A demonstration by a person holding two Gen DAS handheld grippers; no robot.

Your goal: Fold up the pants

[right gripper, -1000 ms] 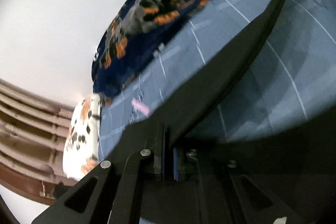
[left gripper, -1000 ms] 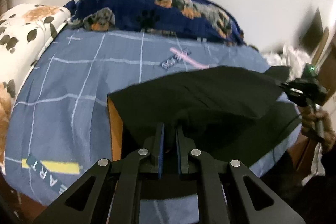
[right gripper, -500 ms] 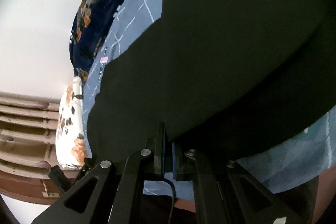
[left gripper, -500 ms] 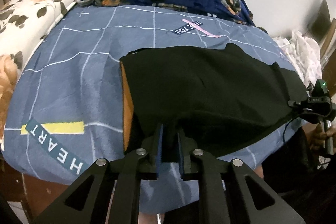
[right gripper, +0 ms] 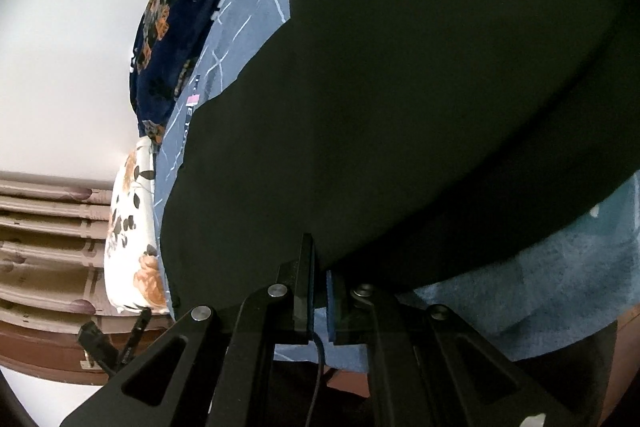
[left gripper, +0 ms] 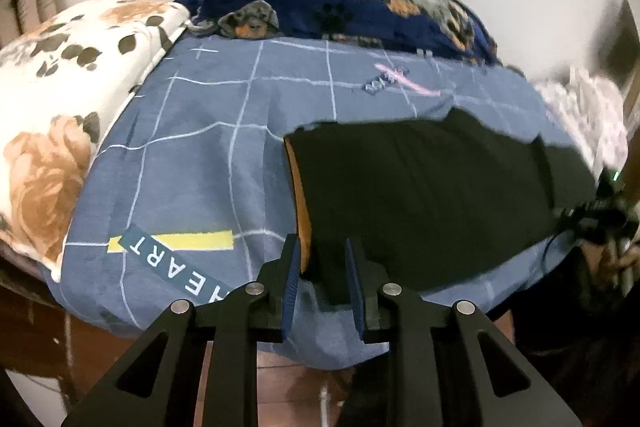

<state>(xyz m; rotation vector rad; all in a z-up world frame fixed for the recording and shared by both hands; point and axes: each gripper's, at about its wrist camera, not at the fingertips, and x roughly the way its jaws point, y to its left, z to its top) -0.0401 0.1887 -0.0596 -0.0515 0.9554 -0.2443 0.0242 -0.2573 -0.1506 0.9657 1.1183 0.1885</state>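
Fold laid down, left tongs letting go

The left gripper [left gripper: 322,281] has just been opening its jaws, which now stand narrowly apart with the corner of the black pants [left gripper: 420,195] lying loose between them, no pad pressing. The pants rest folded on the blue bedsheet [left gripper: 192,155] just ahead of those tongs, an orange lining edge showing at the near left. The right gripper [right gripper: 318,301] is pinched shut on the pants' [right gripper: 400,107] near edge (the cloth fills most of its view). To finish well, I would free that edge only with the layers lying flush, then draw both tongs straight back without dragging the top layer.
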